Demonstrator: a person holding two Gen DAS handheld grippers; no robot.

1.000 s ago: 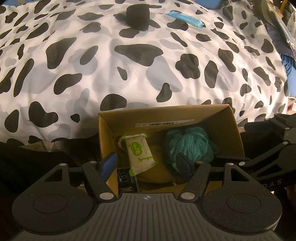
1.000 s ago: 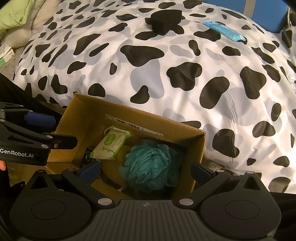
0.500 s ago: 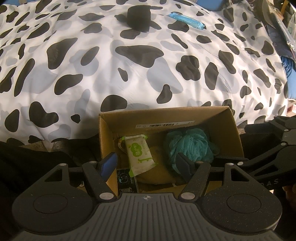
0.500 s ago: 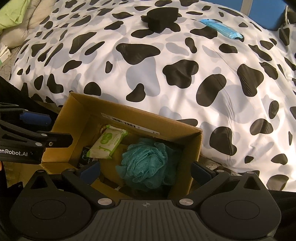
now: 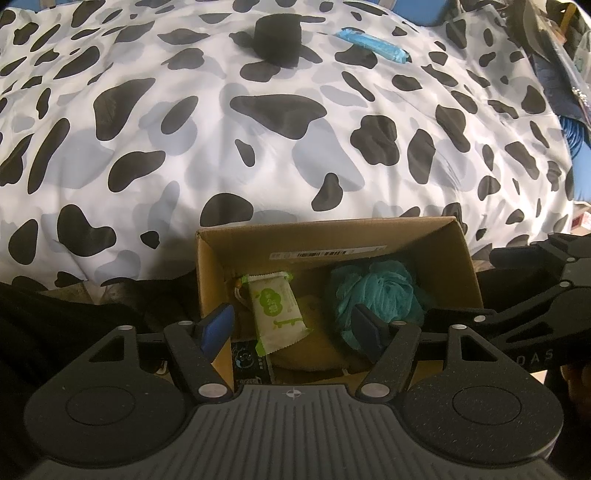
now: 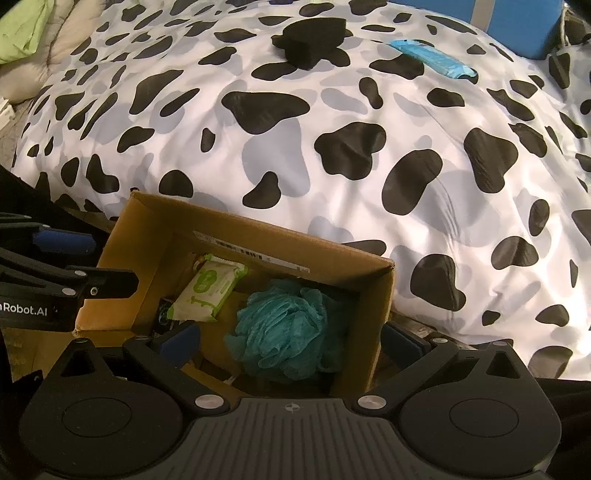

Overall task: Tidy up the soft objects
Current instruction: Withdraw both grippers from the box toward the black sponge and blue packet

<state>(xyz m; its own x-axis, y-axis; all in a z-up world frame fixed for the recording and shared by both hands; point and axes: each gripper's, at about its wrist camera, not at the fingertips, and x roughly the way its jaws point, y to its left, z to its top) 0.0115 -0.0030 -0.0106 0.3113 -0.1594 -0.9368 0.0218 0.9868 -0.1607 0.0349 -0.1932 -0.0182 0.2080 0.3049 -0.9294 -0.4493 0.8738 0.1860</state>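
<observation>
I hold my left gripper (image 5: 291, 328) above the cardboard box (image 5: 466, 266), jaws parted, gripping nothing; my right gripper (image 6: 290, 341) hangs alongside, jaws spread wide, also empty; the teal bath pouf (image 6: 282, 328) and the green wipes packet (image 6: 207, 290) lie inside the box; a black sponge (image 6: 312, 38) and a blue packet (image 6: 432, 59) rest well apart on the spotted duvet (image 6: 332, 147).

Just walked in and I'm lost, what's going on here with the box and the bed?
A person holds two grippers over a cardboard box at the bed's edge, sorting soft items. The box already holds a teal loofah and a green wipes pack. The left gripper and right gripper are both open and empty. A black sponge and blue packet remain on the duvet.
</observation>
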